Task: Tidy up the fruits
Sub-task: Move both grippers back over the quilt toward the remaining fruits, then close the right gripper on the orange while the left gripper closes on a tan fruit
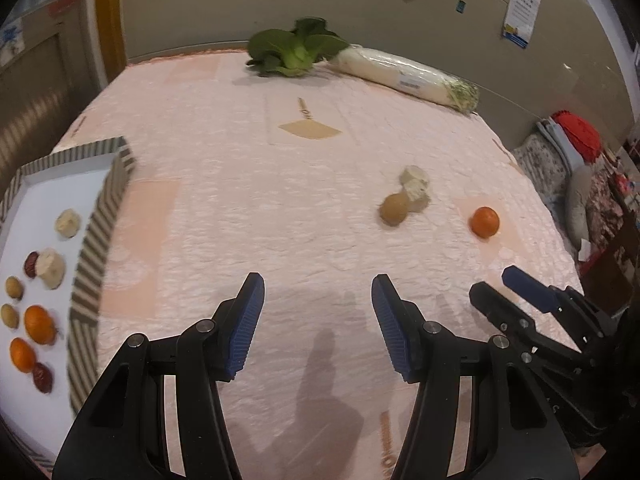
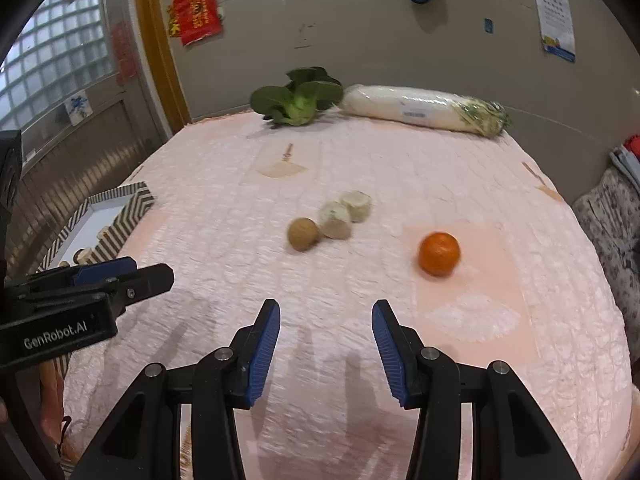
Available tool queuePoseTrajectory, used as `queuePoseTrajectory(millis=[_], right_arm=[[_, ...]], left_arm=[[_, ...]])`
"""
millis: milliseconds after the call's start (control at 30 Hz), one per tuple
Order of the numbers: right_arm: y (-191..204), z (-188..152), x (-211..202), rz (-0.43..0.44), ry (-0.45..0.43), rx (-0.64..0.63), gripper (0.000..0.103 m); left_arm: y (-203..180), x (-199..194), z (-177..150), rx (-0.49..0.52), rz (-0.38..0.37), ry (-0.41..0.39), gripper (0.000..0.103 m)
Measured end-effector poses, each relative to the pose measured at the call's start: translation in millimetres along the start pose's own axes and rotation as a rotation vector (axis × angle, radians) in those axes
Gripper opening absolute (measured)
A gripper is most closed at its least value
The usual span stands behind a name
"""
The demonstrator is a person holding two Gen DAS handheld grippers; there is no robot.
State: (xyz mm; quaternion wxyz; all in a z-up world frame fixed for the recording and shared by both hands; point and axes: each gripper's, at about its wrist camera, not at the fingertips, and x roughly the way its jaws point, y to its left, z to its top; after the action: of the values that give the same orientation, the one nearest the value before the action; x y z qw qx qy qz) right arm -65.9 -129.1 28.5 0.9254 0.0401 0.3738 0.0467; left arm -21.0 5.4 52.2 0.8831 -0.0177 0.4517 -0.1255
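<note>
Left hand-held gripper (image 1: 318,300), right hand-held gripper (image 2: 326,328): parted, empty.

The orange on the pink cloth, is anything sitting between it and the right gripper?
No. In the right wrist view only bare pink cloth lies between the open, empty right gripper and the orange. The brown fruit and two pale chunks sit off to the orange's left, out of the way.

"GenRobot.AI" on the left claw (image 2: 124,276) body
</note>
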Motion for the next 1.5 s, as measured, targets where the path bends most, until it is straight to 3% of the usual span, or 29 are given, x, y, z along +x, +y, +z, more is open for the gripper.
queuePoseTrajectory(millis=[333,500,967,1300,1333,1367,1400,1467,1500], right_arm=[[-32,-4,-6,-0.023,-0.009,0.039,0.046],[-51,-2,-3,-0.039,-0.004,0.059,0.046],[-80,21,23,-0.041,0.029,0.047,0.046],[-89,42,67,-0.032,0.074,0.027,0.046],[-90,43,70,-0.026,0.082,0.032,0.045],[-90,42,72,-0.028,0.084,0.030,0.036],[-87,42,72,-0.048,0.075,0.010,0.033],[-84,41,70,-0.058,0.076,-0.003,0.033],[-83,41,69,-0.058,0.079,-0.007,0.033]], left_arm=[[-34,40,29,0.082,-0.076,0.044,0.056],[-46,68,41,0.095,-0.103,0.102,0.056],[-56,97,56,0.148,-0.052,0.101,0.056],[-58,106,58,0.176,-0.043,0.090,0.056],[-58,106,58,0.178,-0.043,0.088,0.055],[-58,106,58,0.179,-0.038,0.083,0.047],[-57,106,57,0.184,-0.023,0.076,0.042],[-56,106,58,0.188,-0.008,0.073,0.025],[-54,105,57,0.181,-0.015,0.077,0.025]])
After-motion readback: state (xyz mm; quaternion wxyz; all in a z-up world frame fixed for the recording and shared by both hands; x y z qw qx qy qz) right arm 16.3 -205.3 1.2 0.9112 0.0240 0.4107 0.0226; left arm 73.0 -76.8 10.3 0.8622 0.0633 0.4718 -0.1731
